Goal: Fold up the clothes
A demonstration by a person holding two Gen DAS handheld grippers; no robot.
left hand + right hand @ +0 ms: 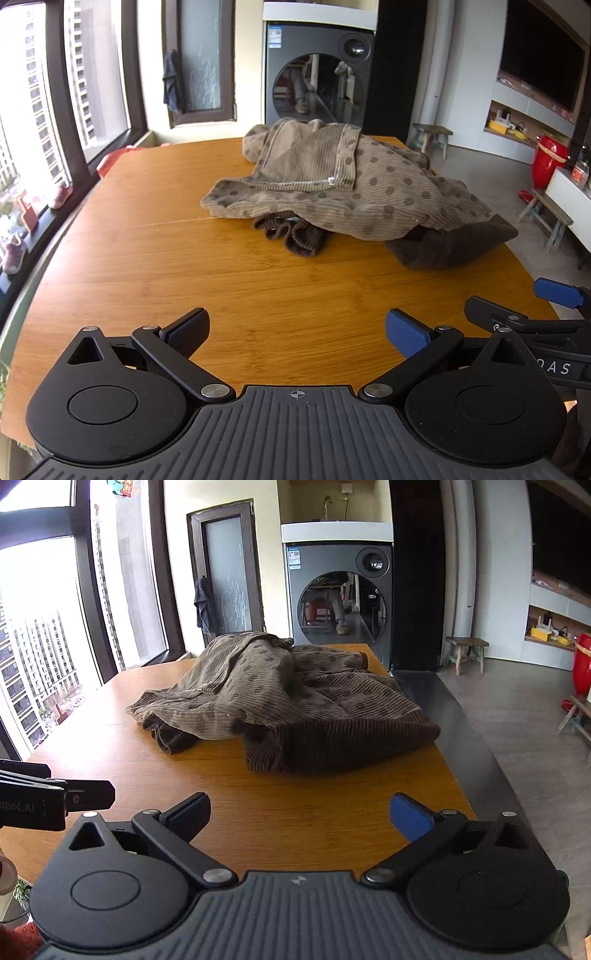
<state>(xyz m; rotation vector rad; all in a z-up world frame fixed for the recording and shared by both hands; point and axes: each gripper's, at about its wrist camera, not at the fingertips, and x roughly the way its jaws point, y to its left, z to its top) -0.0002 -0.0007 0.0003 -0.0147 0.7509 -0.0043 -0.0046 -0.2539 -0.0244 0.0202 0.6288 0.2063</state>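
Left claw (297,332) jaws apart, empty, low over the desk (147,266). Crumpled brown corduroy garment (343,184) heaped mid-desk, well ahead. Right claw (299,814) also spread, empty. Best: reach in, pinch opposite edges, lift and spread flat before folding.

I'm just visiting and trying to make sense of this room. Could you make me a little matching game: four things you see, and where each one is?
Things:
1. polka-dot garment
2. washing machine
3. small wooden stool
4. dark cloth

Places:
a. hanging by the frosted glass door
b. behind the far end of the table
c. crumpled on the wooden table
d. on the floor, right of the washing machine

Pairs: 1-c, 2-b, 3-d, 4-a
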